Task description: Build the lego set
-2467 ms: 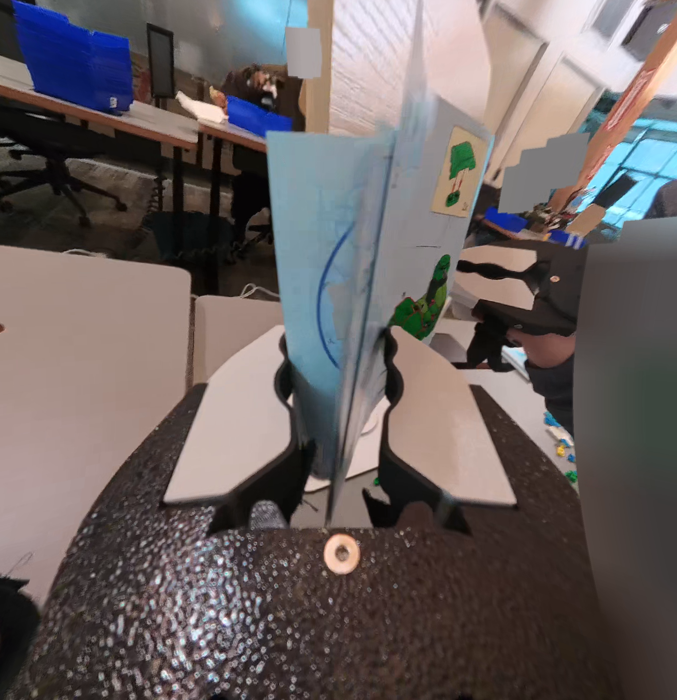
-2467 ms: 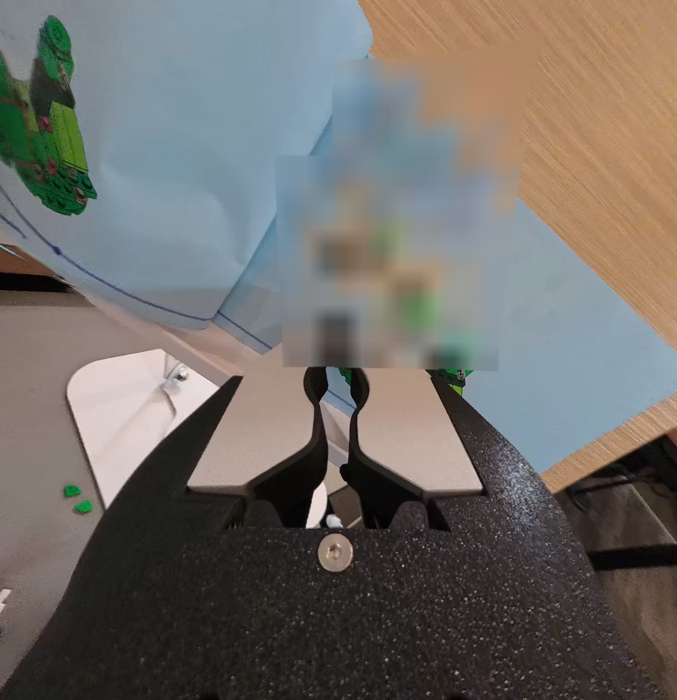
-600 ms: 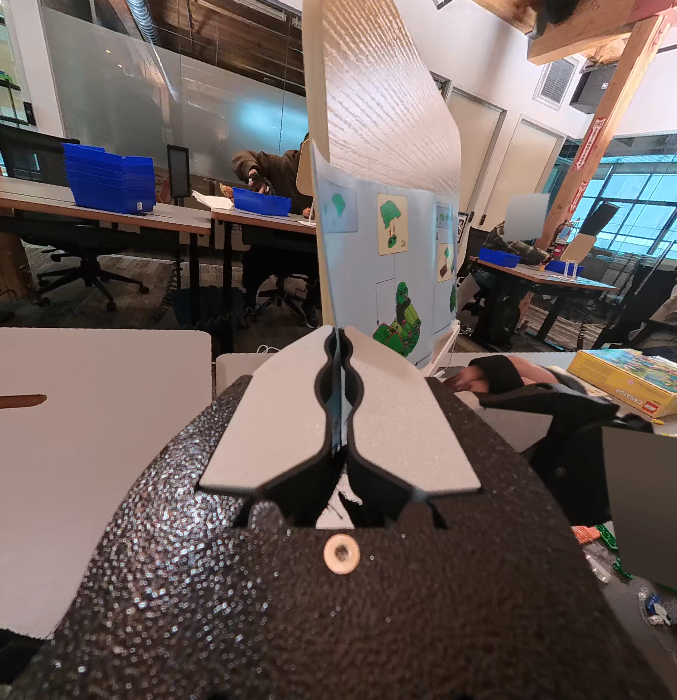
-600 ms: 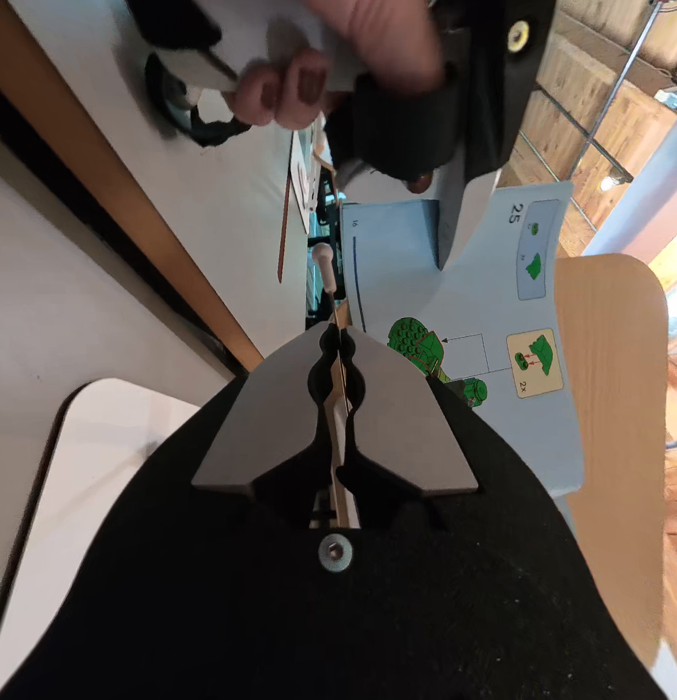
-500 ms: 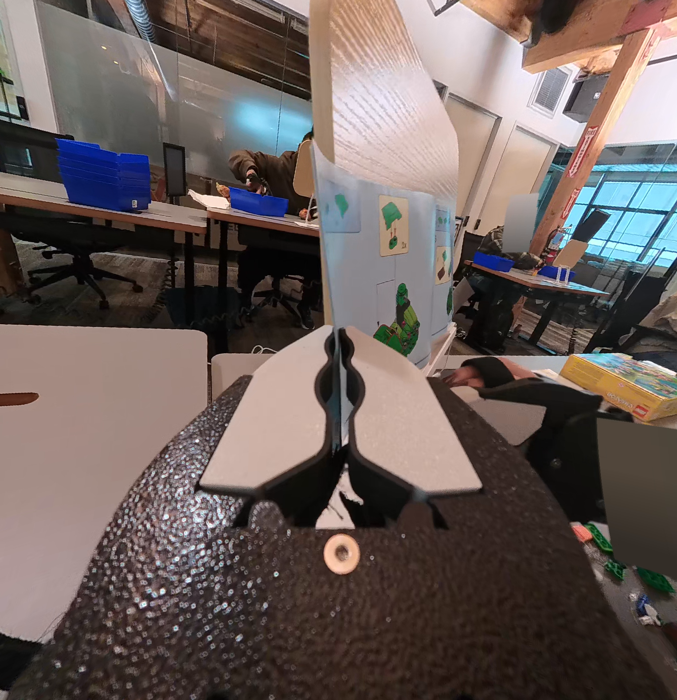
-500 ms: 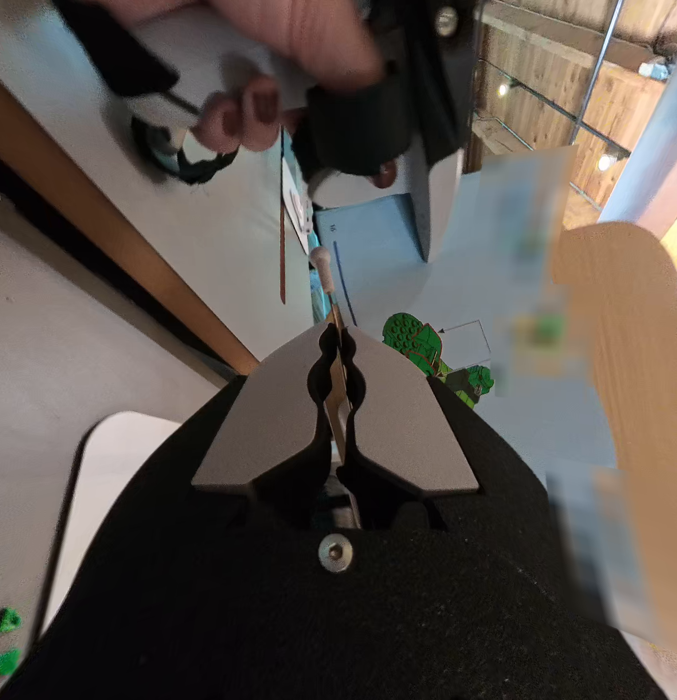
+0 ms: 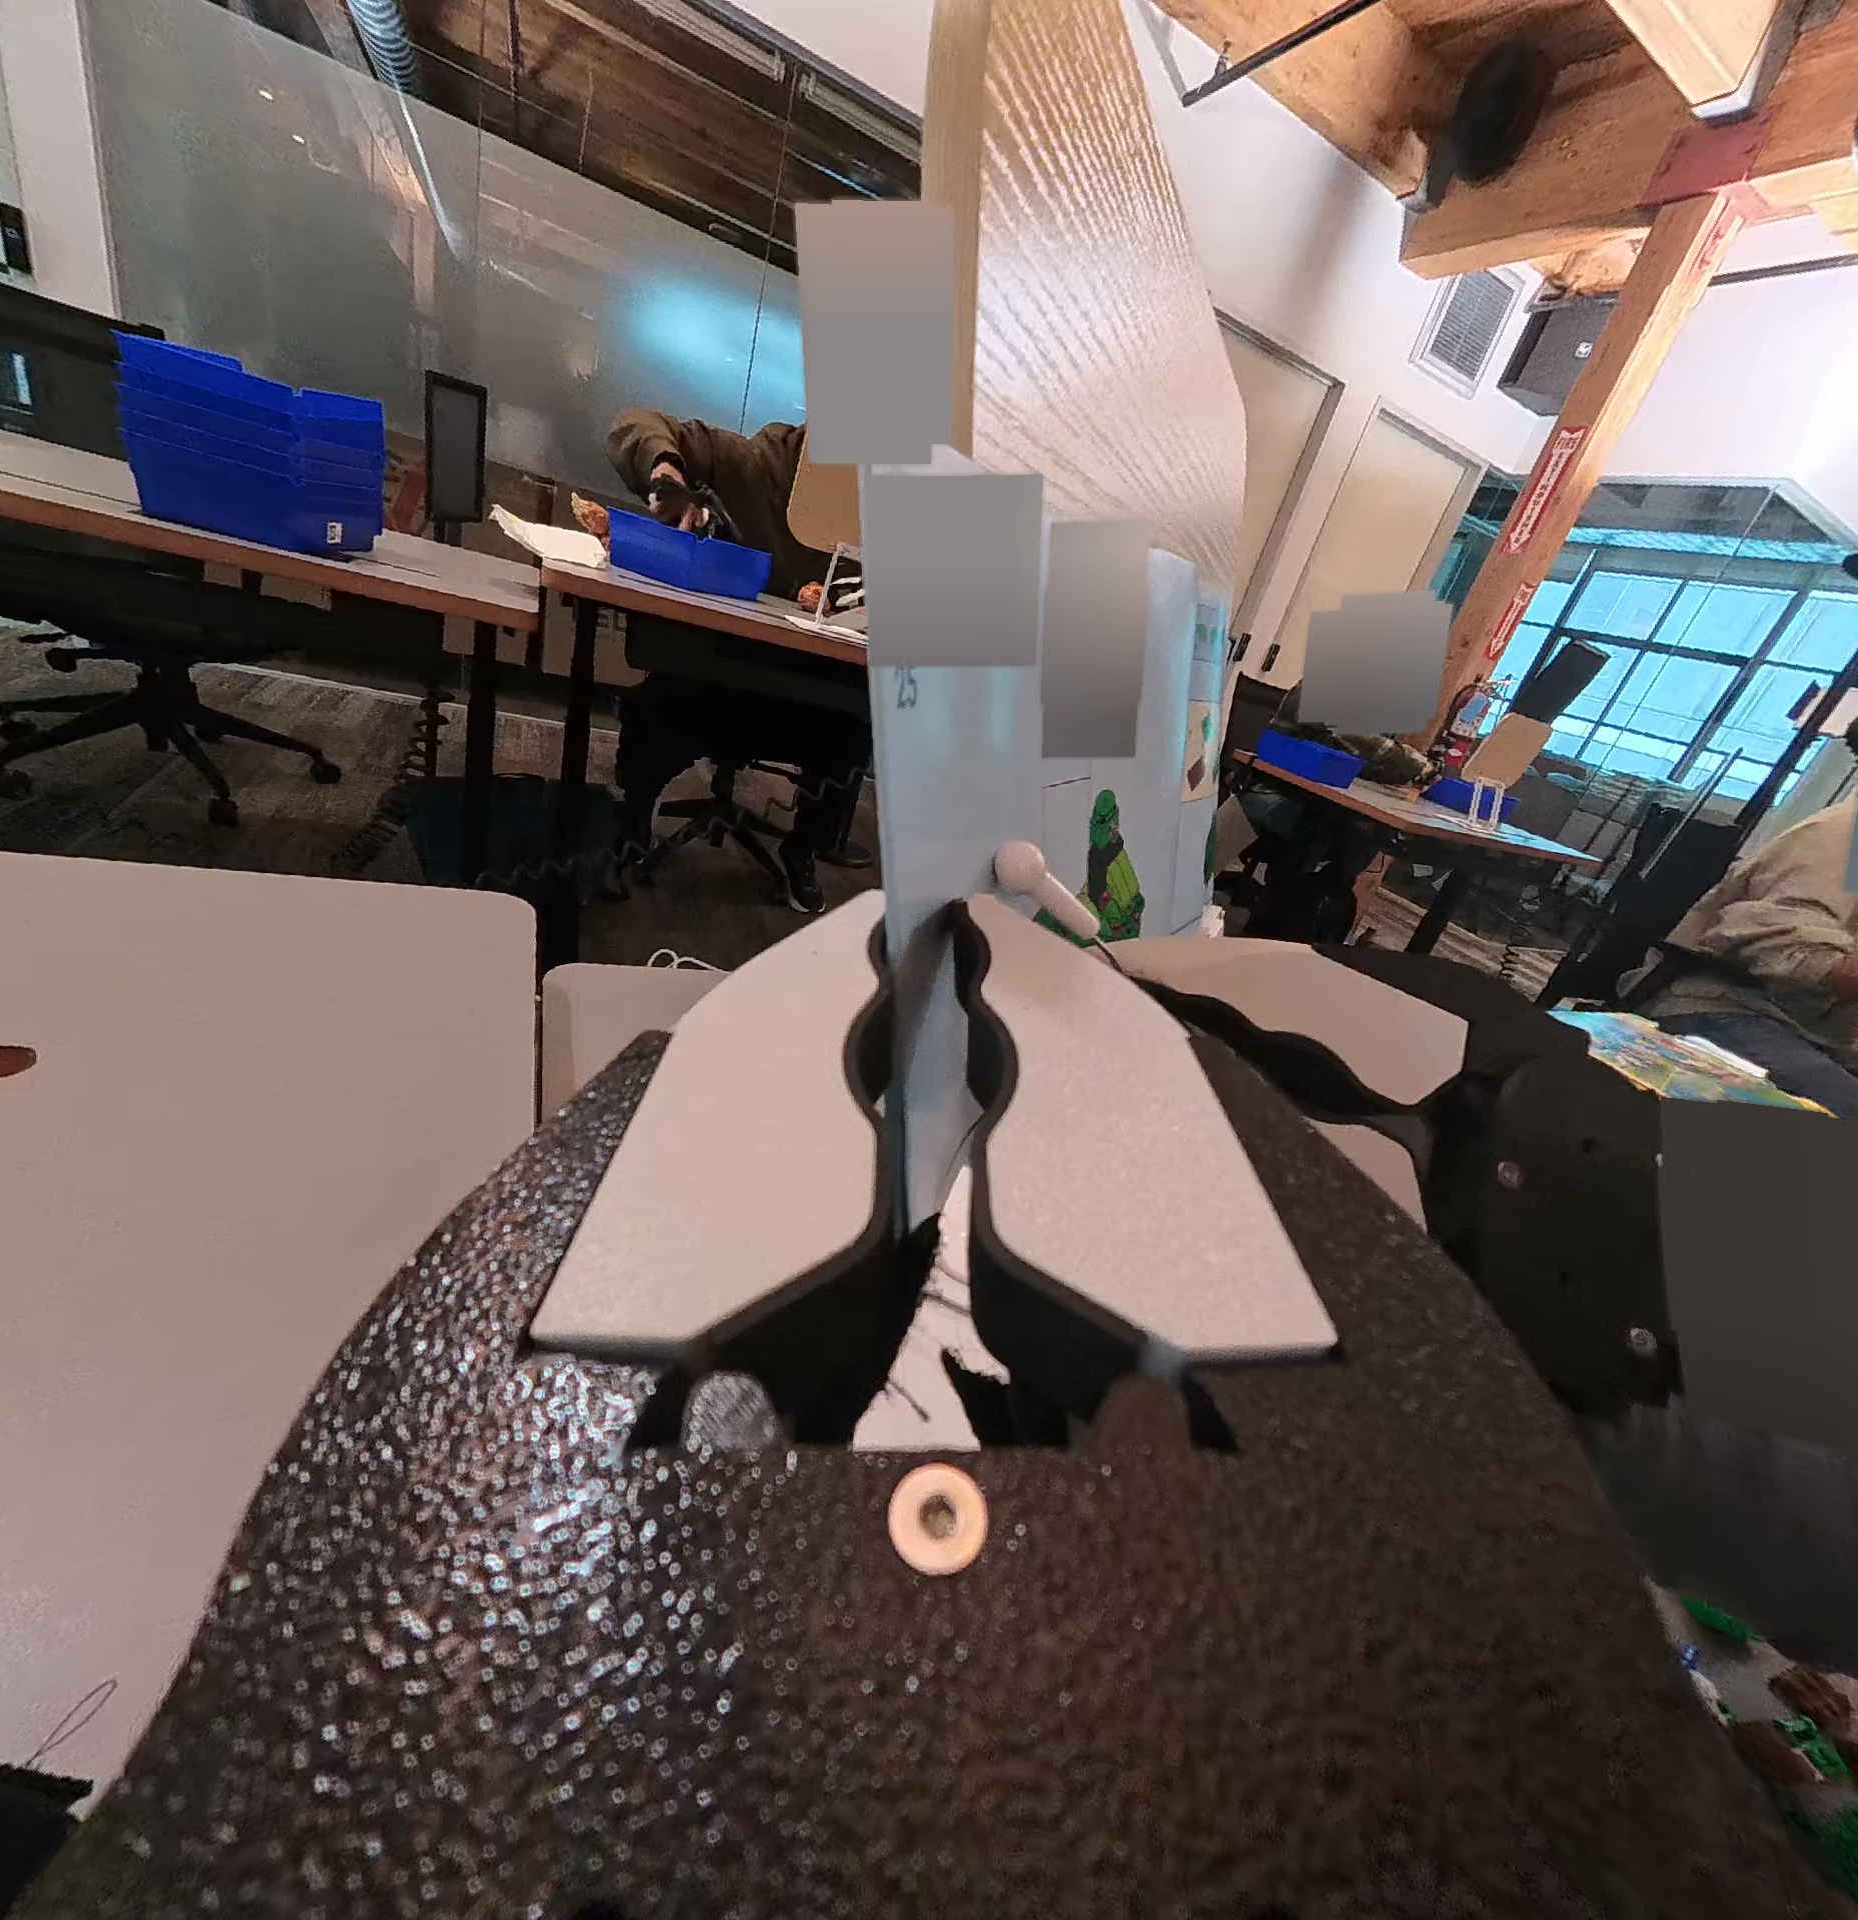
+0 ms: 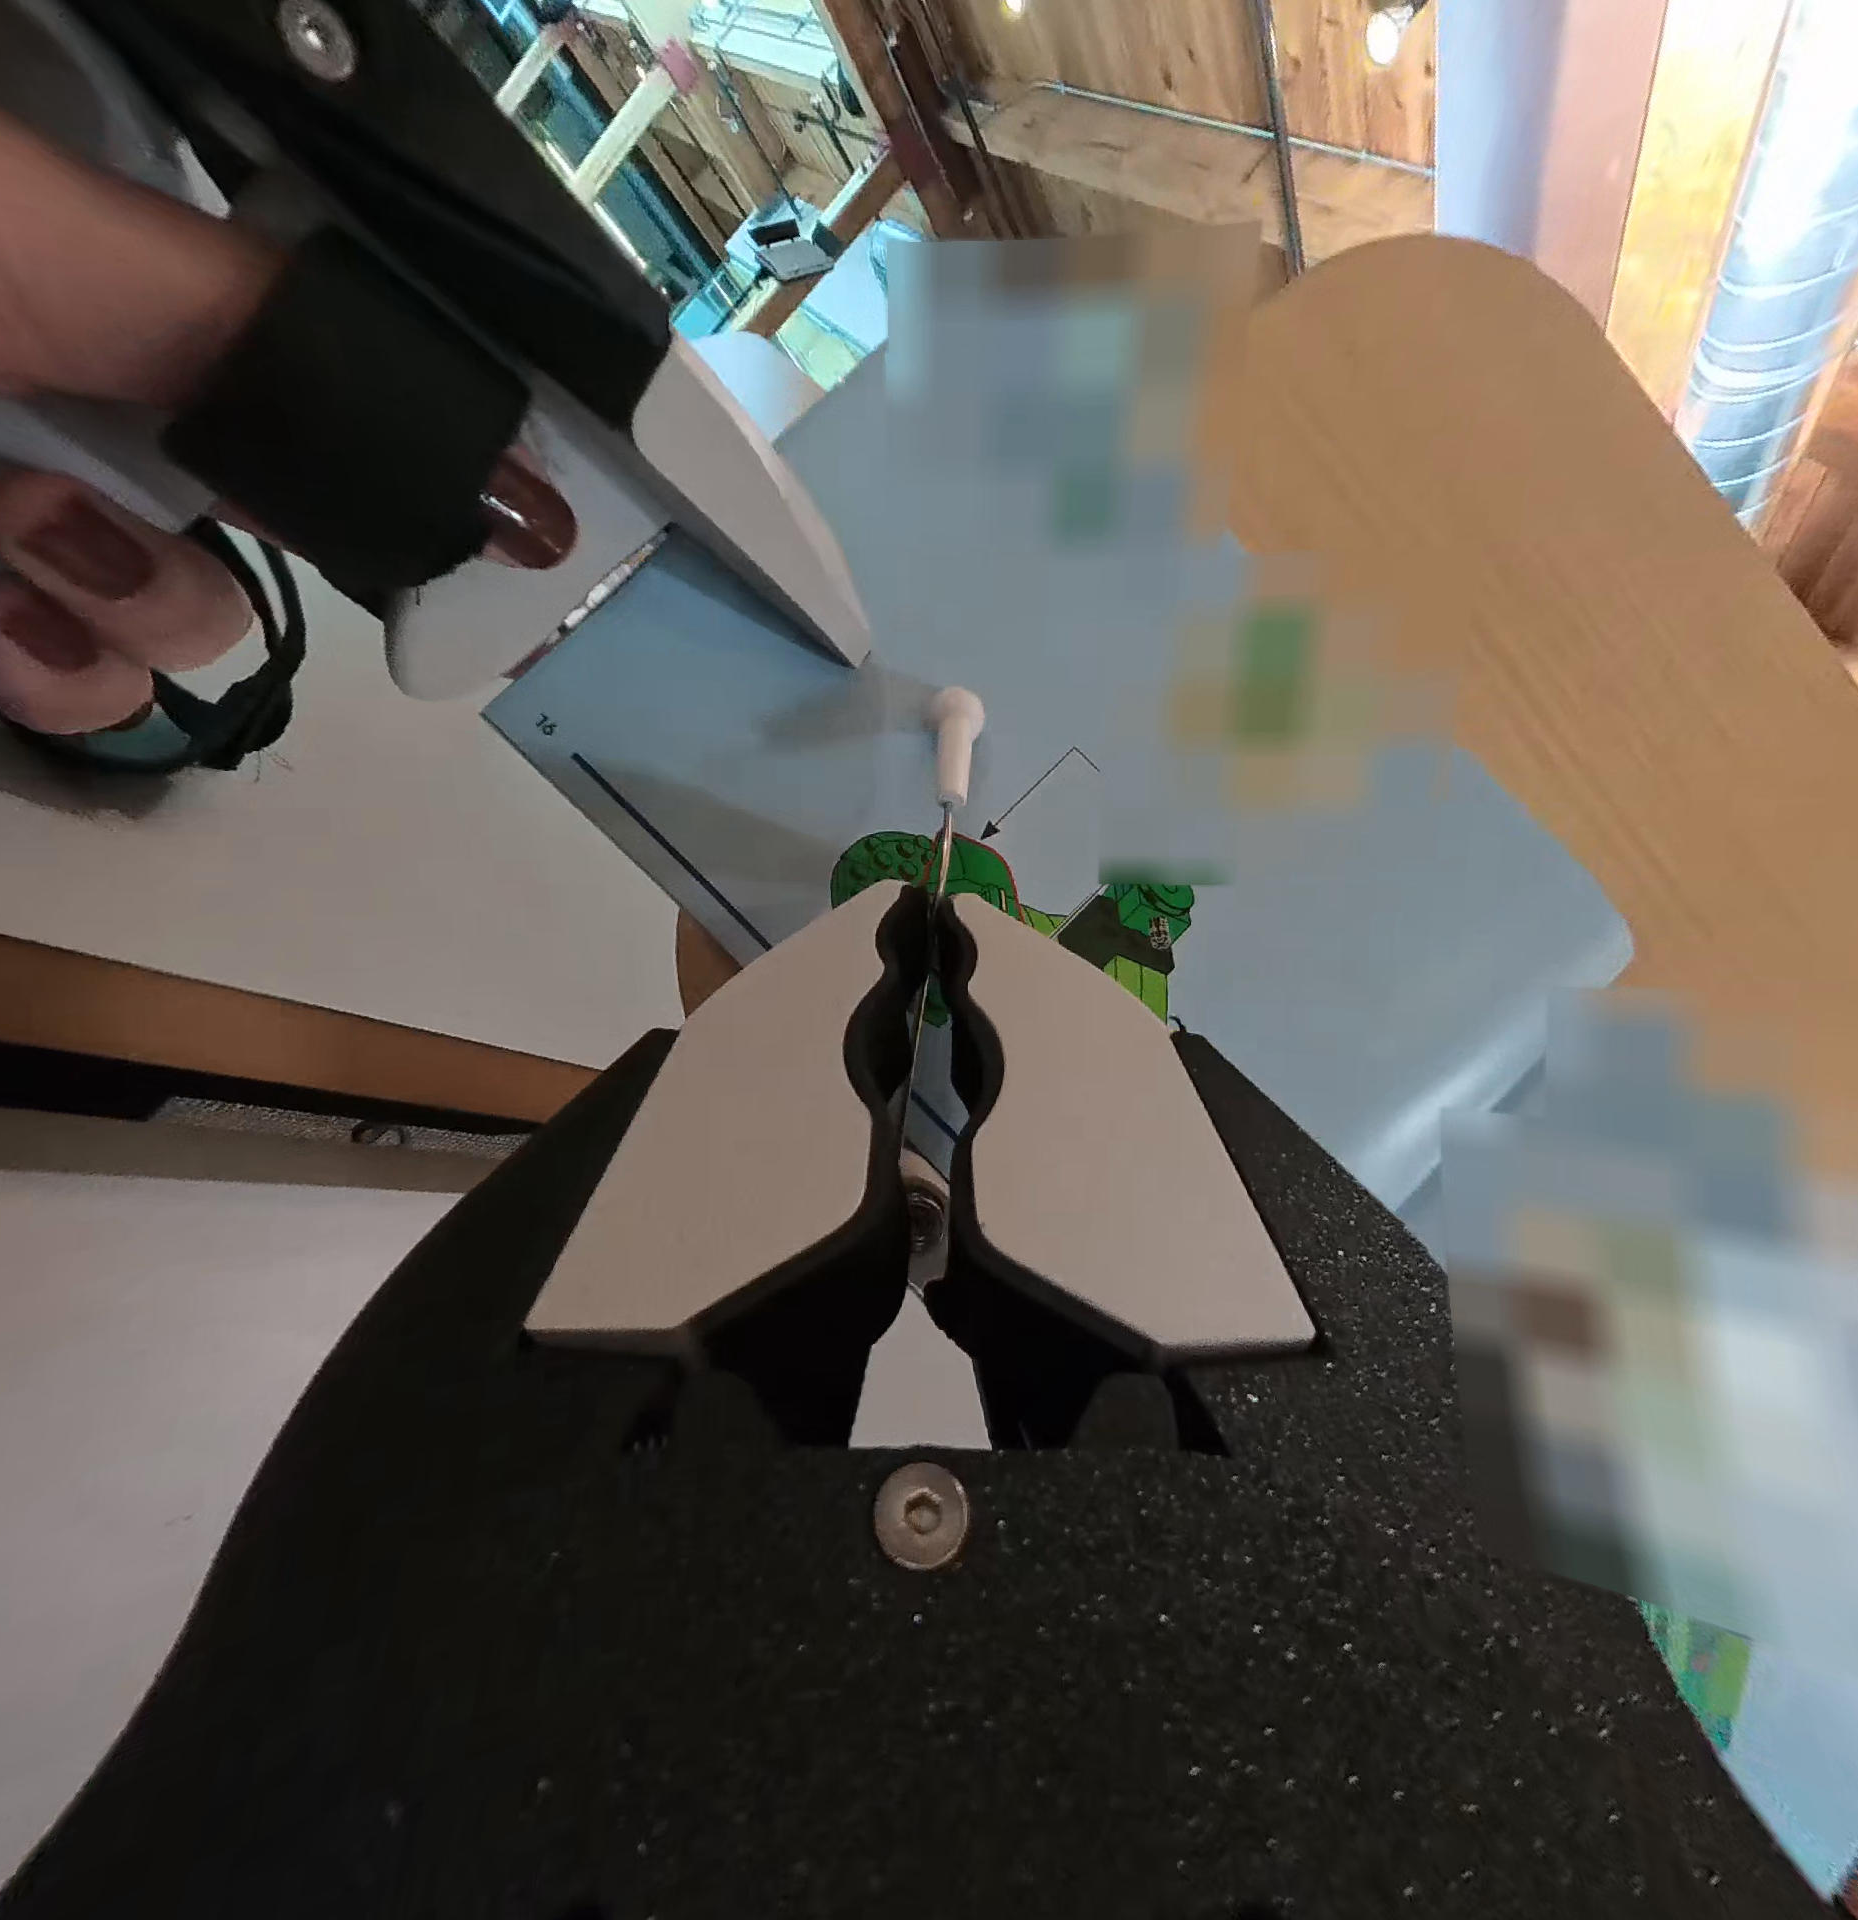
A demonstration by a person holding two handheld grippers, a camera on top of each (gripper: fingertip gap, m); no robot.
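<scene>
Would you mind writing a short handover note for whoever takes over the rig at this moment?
Left gripper: shut on a page of the instruction booklet, which stands upright against the wooden stand.
Right gripper: shut on the stand's wire clip, its white tip close by the page.
Loose bricks lie at lower right in the left wrist view, with the set's box beyond them.
Done: booklet open at a build step.
Left: probably pin the page with the clip, release both, then build. No assembled model is in view.

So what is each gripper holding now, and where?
Left gripper pinches the instruction booklet by a page's lower edge. Right gripper clamps the thin wire below the stand's white-tipped arm.
</scene>
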